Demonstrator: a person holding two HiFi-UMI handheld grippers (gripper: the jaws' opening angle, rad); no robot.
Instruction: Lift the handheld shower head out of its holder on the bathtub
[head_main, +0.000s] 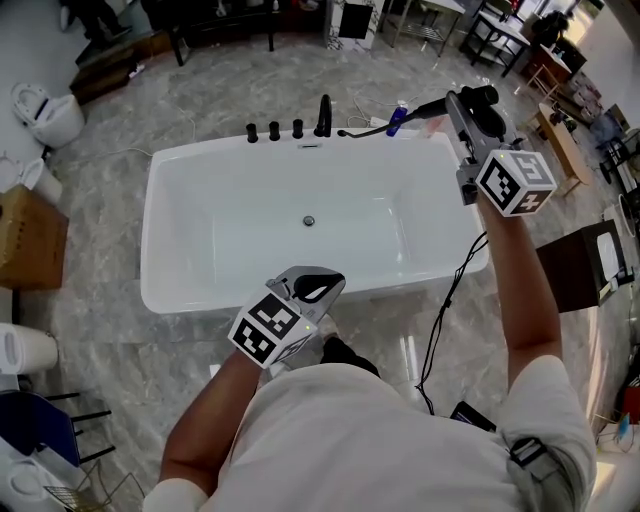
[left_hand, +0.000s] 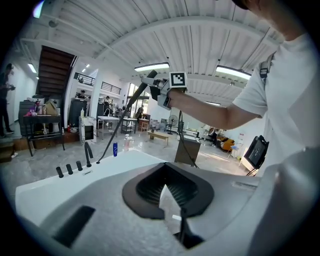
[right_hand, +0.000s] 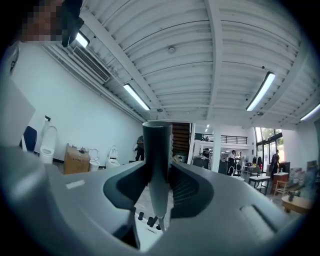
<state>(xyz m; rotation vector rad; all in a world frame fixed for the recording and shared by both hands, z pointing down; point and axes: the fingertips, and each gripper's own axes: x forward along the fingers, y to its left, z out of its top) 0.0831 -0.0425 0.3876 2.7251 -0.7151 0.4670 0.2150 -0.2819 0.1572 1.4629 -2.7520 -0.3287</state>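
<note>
The black handheld shower head (head_main: 428, 108) is up in the air above the far right corner of the white bathtub (head_main: 200, 162), with my right gripper (head_main: 455, 100) shut on its handle (right_hand: 157, 160). Its hose (head_main: 362, 129) hangs down to the far rim beside the black faucet (head_main: 324, 115) and knobs (head_main: 273, 131). The left gripper view shows the same shower head (left_hand: 145, 82) raised high, with the hose (left_hand: 117, 127) sloping down to the tub. My left gripper (head_main: 318, 290) hovers over the tub's near rim, jaws together and nothing between them (left_hand: 169, 195).
A blue bottle (head_main: 397, 120) stands on the far rim near the hose. A cardboard box (head_main: 30, 235) and toilets (head_main: 45, 115) sit to the left. A dark cabinet (head_main: 590, 265) stands to the right, and a black cable (head_main: 440, 330) runs down past the tub's near right corner.
</note>
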